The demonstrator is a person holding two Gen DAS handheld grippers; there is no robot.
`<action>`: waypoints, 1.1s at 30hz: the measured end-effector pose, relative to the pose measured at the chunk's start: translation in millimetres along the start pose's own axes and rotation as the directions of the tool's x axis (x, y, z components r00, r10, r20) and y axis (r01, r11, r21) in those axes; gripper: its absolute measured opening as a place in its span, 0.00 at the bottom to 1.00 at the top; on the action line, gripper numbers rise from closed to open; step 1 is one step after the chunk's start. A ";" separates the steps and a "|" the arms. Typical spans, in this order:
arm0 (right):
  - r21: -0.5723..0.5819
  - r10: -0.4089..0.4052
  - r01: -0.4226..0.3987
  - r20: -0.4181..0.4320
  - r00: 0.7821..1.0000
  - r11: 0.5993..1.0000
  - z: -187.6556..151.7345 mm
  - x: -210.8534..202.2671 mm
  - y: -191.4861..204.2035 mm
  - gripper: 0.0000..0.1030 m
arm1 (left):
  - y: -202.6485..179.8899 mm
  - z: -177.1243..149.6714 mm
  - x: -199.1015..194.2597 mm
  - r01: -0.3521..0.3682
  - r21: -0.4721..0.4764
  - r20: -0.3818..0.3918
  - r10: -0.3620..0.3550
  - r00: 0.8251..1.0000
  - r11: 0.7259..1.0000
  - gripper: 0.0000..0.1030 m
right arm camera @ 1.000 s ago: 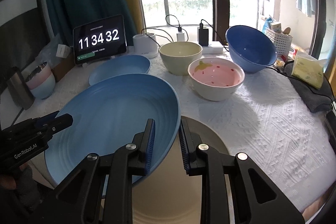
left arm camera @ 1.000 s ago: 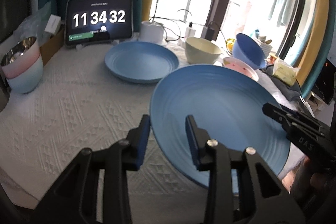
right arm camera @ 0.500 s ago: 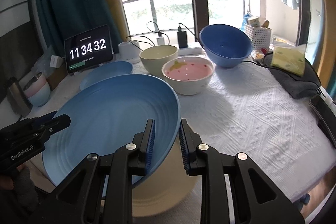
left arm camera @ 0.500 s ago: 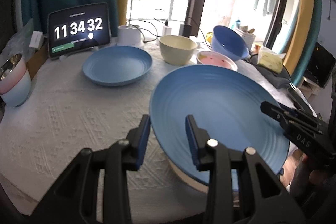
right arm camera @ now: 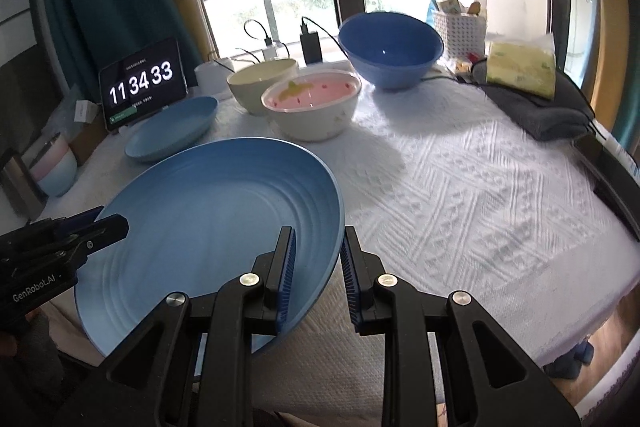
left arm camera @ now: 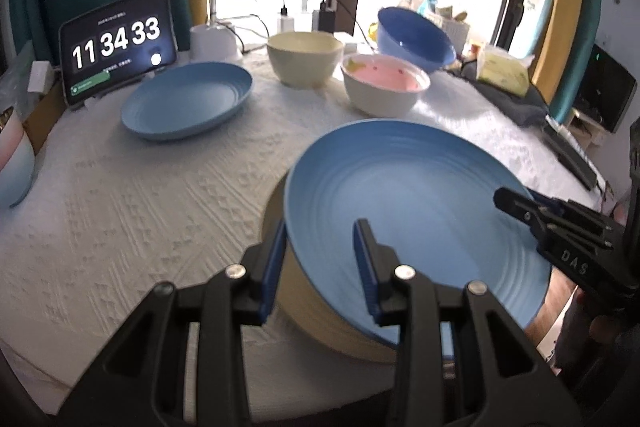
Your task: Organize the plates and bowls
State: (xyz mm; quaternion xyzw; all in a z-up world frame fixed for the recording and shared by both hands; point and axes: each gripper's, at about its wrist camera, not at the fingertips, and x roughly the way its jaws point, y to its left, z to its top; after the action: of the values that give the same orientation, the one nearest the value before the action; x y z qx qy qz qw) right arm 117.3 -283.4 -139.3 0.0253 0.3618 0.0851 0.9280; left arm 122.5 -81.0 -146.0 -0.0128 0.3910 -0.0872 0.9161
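Observation:
A large blue ribbed plate [left arm camera: 412, 199] [right arm camera: 208, 223] is held in the air between my two grippers, above the front of the table. My left gripper [left arm camera: 320, 259] is shut on its left rim. My right gripper [right arm camera: 316, 263] is shut on its right rim. A beige plate [left arm camera: 316, 311] shows under it in the left wrist view. A smaller blue plate [left arm camera: 188, 101] [right arm camera: 172, 129] lies on the white tablecloth at the back left. A cream bowl [left arm camera: 306, 59], a pink-lined white bowl [left arm camera: 384, 87] [right arm camera: 312, 107] and a dark blue bowl [left arm camera: 416, 35] [right arm camera: 390, 49] stand at the back.
A tablet clock [left arm camera: 118, 45] stands at the back left. Stacked pastel bowls [left arm camera: 12, 155] [right arm camera: 54, 163] sit at the left edge. A grey cloth with a yellow packet [right arm camera: 524, 67] lies at the back right. Chargers and cables run along the window side.
Both grippers have lifted the large blue plate higher and back from the table; the beige plate under it has dropped away from it. The bowls look farther off.

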 end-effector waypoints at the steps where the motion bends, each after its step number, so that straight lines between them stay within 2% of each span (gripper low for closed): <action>1: 0.002 0.000 0.000 -0.006 1.000 1.000 -1.9 1.5 -1.1 0.24 | -0.1 -1.5 3.1 -0.002 0.001 -0.011 0.002 1.000 1.000 0.34; 14: -0.025 0.001 -0.003 -0.070 0.998 1.000 -9.5 25.7 11.2 0.25 | 10.2 -9.1 23.0 -0.085 0.010 -0.077 0.085 0.993 0.996 0.34; 20: -0.034 -0.024 0.021 -0.084 0.996 0.999 -7.2 33.7 17.7 0.27 | 16.9 -12.2 34.4 -0.078 -0.002 -0.124 0.078 0.989 0.997 0.35; 23: -0.040 -0.029 0.026 -0.096 0.995 0.999 -6.7 39.8 20.7 0.30 | 21.3 -11.8 35.2 -0.078 -0.009 -0.122 0.076 0.990 0.997 0.35; 33: -0.052 -0.026 0.020 -0.107 0.994 0.998 6.7 57.8 34.2 0.30 | 37.8 -0.4 45.1 -0.065 -0.032 -0.123 0.060 0.991 0.997 0.35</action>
State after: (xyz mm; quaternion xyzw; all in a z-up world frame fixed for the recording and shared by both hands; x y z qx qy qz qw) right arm 158.9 -239.5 -169.2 -0.0073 0.4091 0.0848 0.9085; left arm 158.5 -51.4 -182.0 -0.0115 0.4481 -0.0520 0.8924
